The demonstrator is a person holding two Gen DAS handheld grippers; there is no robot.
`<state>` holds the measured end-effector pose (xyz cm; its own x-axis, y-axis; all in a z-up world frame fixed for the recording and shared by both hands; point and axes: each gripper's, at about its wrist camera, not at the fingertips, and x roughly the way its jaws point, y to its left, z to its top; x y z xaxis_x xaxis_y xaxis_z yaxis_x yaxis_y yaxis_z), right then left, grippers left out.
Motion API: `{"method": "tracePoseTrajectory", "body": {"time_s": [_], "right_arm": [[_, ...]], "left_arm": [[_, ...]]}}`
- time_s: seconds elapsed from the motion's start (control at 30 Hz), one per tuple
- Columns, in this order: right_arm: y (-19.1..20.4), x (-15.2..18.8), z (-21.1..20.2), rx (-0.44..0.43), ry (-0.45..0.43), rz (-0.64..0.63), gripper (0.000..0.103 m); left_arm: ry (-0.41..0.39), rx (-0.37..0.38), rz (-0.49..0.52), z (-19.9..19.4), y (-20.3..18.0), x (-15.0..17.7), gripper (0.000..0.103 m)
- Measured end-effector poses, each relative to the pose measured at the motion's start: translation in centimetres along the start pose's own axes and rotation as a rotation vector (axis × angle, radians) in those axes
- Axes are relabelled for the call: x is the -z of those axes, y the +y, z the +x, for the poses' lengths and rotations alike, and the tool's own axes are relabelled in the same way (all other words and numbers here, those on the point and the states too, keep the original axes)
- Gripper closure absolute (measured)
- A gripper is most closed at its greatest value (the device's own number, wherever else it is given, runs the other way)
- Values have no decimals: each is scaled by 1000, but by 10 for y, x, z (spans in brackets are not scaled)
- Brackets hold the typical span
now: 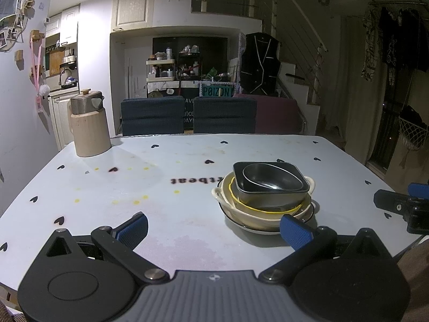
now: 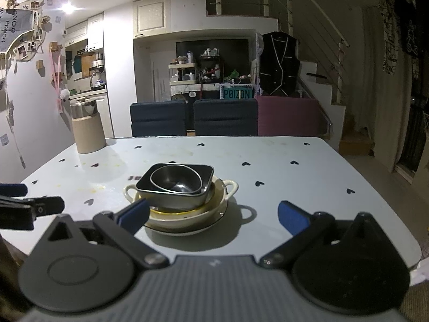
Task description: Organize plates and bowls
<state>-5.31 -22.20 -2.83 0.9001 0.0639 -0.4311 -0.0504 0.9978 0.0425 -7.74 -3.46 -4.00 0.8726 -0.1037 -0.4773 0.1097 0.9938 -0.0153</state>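
Both hand-held grippers — left [image 1: 213, 230] and right [image 2: 213, 218] — hang spread and empty. At your right one's eleven o'clock, the round steel bowl [image 2: 175, 178] tops the stack — light, stiff, probably slick. Pinch its rim.

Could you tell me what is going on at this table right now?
A person holds a tool in each hand, and both the left tool and the right tool are open and empty. On the heart-print table the dishes sit in one stack: a round metal bowl inside a dark square dish, in a cream two-handled bowl, on a plate. A jug stands at the far corner.
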Motion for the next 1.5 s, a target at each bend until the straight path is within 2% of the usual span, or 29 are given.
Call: {"method": "tracePoseTrajectory", "body": {"time_s": [1.5], "right_arm": [[3, 1, 3, -5, -1, 0, 0]], "left_arm": [[-6, -2, 1, 0, 0, -1, 0]]}}
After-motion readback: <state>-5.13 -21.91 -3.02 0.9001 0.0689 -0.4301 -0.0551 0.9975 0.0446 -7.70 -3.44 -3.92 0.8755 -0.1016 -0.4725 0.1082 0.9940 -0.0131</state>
